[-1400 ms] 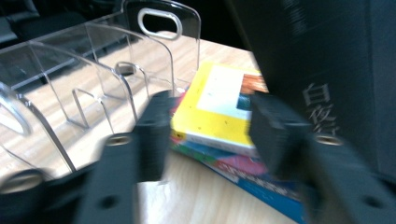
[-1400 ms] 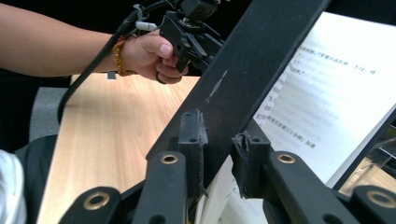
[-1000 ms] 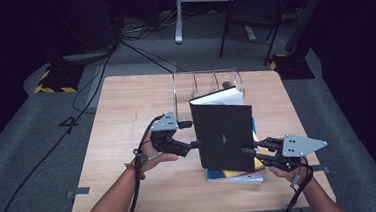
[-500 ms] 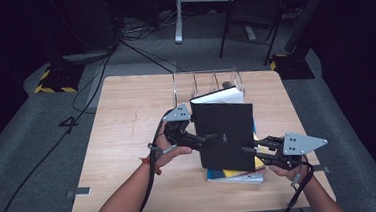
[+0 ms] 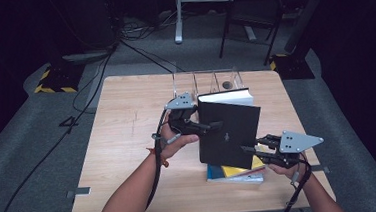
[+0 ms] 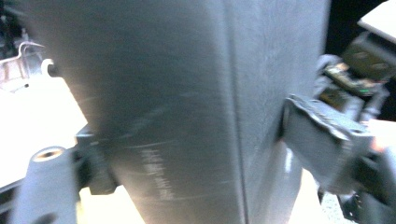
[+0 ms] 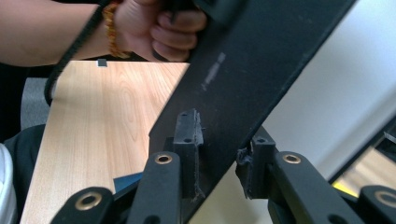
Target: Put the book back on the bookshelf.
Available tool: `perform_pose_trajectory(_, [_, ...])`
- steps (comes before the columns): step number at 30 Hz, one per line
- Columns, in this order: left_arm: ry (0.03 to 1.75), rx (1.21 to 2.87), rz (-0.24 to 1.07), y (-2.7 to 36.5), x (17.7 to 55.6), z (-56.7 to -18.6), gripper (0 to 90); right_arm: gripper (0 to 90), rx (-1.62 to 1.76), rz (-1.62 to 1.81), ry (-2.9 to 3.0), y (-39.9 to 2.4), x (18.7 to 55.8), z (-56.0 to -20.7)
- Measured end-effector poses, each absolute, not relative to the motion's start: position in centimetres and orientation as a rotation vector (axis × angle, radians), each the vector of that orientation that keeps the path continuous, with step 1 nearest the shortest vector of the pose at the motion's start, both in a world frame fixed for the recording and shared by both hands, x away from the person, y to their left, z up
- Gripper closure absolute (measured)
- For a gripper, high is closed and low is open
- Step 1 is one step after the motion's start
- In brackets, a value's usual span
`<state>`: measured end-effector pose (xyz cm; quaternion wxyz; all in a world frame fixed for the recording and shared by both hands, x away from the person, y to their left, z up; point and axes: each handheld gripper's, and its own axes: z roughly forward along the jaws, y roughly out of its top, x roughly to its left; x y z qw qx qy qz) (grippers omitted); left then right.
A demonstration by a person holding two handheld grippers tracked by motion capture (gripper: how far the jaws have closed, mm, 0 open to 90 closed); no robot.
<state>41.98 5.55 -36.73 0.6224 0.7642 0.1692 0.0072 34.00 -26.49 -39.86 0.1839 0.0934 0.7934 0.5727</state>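
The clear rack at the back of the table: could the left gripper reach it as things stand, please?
Probably not at once: the left gripper has its jaws around the spine of the black book, with the right gripper clamped on the cover, before the rack.

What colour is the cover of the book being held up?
Black, matte; the book shows best in the high view.

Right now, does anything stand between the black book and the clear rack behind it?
Nothing visible does. The black book is held upright above the stack of books, the right hand-held gripper clamping its lower edge and the left hand-held gripper at its spine. The tabletop up to the clear rack looks bare.
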Motion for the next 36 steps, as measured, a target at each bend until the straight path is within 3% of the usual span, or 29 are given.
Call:
perform_pose_trajectory(4, [0.322,1.754,0.029,5.8,41.2,-36.4,37.8,69.1,0.358,1.595,2.253,-26.8,34.9,-40.6])
perform_pose_trajectory(15, [0.283,1.750,0.064,6.5,40.5,-36.5,47.7,67.1,0.502,1.566,2.197,-28.1,35.3,-40.4])
perform_pose_trajectory(17, [0.283,1.754,0.078,6.5,40.4,-36.5,47.9,64.2,0.521,1.550,2.180,-28.3,35.3,-40.3])
perform_pose_trajectory(18, [0.277,1.755,0.080,6.5,40.3,-36.5,48.1,56.8,0.543,1.531,2.163,-28.3,35.3,-40.3])
perform_pose_trajectory(23, [0.262,1.768,0.117,6.1,39.5,-36.2,48.3,41.6,0.616,1.493,2.189,-27.8,36.1,-40.7])
perform_pose_trajectory(27, [0.283,1.765,0.136,5.8,39.5,-36.2,47.0,45.9,0.578,1.494,2.210,-26.8,36.2,-40.8])
perform_pose_trajectory(36, [0.262,1.770,0.170,4.1,39.4,-34.6,46.0,45.8,0.558,1.480,2.193,-26.4,35.7,-40.7])
